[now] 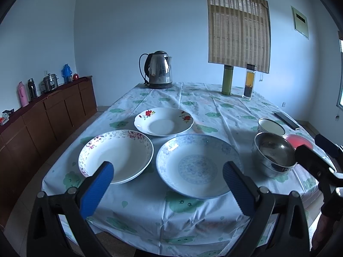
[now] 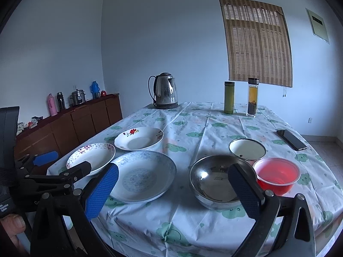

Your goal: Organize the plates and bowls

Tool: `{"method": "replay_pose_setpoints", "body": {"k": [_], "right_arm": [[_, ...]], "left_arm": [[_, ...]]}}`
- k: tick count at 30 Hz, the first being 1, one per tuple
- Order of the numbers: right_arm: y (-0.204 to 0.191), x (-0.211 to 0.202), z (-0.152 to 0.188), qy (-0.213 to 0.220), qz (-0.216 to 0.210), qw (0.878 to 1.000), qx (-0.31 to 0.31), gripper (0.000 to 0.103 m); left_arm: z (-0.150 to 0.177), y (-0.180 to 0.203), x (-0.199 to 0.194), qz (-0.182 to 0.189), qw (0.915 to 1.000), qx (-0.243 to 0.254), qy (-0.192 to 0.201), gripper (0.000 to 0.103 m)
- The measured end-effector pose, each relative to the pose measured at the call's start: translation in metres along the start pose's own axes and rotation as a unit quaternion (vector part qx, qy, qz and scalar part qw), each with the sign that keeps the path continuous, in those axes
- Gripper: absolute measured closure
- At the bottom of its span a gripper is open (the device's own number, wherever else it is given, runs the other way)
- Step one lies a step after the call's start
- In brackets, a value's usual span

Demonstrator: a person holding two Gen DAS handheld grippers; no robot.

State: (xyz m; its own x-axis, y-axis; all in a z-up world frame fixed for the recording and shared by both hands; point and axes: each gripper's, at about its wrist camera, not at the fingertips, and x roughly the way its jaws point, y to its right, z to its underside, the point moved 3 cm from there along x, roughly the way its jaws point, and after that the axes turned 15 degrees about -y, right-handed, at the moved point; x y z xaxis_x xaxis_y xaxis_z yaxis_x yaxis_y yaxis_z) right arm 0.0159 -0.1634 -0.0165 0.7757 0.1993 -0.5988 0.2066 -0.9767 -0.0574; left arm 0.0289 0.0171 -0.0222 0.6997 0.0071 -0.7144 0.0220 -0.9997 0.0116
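Note:
Three plates lie on the table: a blue-patterned plate [image 1: 198,165] [image 2: 141,175], a purple-flower plate [image 1: 116,155] [image 2: 91,157] to its left, and a red-flower plate [image 1: 164,121] [image 2: 139,138] behind. To the right stand a steel bowl [image 1: 273,154] [image 2: 216,182], a white bowl [image 1: 271,126] [image 2: 247,148] and a red plastic bowl [image 1: 299,141] [image 2: 276,174]. My left gripper [image 1: 168,186] is open and empty, near the front edge before the two near plates. My right gripper [image 2: 173,192] is open and empty, between the blue plate and the steel bowl.
A steel kettle [image 1: 158,70], a green flask [image 1: 227,80] and a glass bottle [image 1: 249,81] stand at the table's far end. A phone [image 2: 291,139] lies at the right edge. A wooden sideboard [image 1: 49,111] with flasks and a cooker runs along the left wall.

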Motion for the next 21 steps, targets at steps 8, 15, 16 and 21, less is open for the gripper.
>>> {"method": "replay_pose_setpoints", "body": {"k": [8, 15, 16, 21], "right_arm": [[-0.002, 0.002, 0.000, 0.004, 0.000, 1.000, -0.001, 0.001], [-0.004, 0.009, -0.002, -0.003, -0.004, 1.000, -0.003, 0.001], [-0.005, 0.011, -0.002, -0.004, -0.006, 1.000, -0.004, 0.001], [-0.011, 0.018, -0.004, -0.009, -0.011, 1.000, -0.015, 0.001]], "left_arm": [[0.001, -0.004, 0.004, -0.003, 1.0000, -0.002, -0.002, 0.000], [-0.001, -0.010, 0.008, -0.012, 0.9999, -0.006, -0.001, 0.000], [-0.001, -0.012, 0.009, -0.012, 0.9999, -0.008, -0.002, 0.000], [-0.003, -0.020, 0.015, -0.015, 0.9998, -0.015, -0.006, 0.000]]}}
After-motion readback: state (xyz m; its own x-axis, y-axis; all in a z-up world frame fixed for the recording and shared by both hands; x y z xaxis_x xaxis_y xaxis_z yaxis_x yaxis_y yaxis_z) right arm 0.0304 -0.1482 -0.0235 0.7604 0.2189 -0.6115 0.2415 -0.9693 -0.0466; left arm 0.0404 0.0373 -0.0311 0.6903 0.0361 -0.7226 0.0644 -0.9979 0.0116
